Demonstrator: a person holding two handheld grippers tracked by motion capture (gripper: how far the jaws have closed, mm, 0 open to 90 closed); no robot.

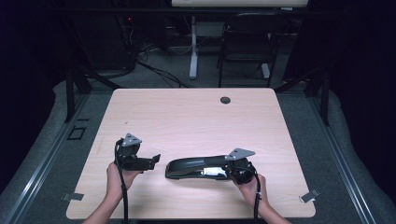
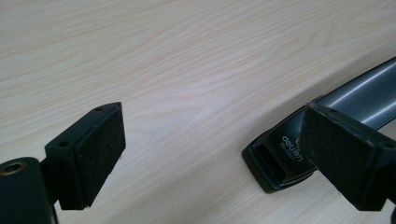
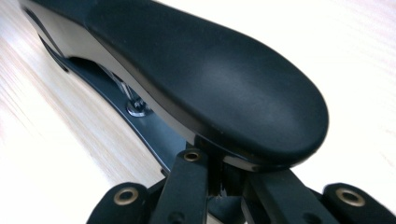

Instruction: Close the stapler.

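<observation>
A long black stapler (image 1: 191, 167) lies on the pale wooden table (image 1: 196, 116), near the front. My right gripper (image 1: 238, 173) is shut on its right-hand end. In the right gripper view the jaws meet at the rear of the stapler (image 3: 210, 79), under its rounded handle. My left gripper (image 1: 156, 160) is held just left of the stapler's other end, open, not touching it. In the left gripper view the pads (image 2: 100, 149) stand wide apart, with bare table between them. The stapler's front tip (image 2: 280, 156) sits beside the right pad.
A round cable hole (image 1: 225, 100) sits near the table's far edge. Small metal clips (image 1: 74, 196) (image 1: 309, 196) lie at the front corners. A black chair (image 1: 250, 42) and a white desk leg (image 1: 193, 46) stand beyond the table.
</observation>
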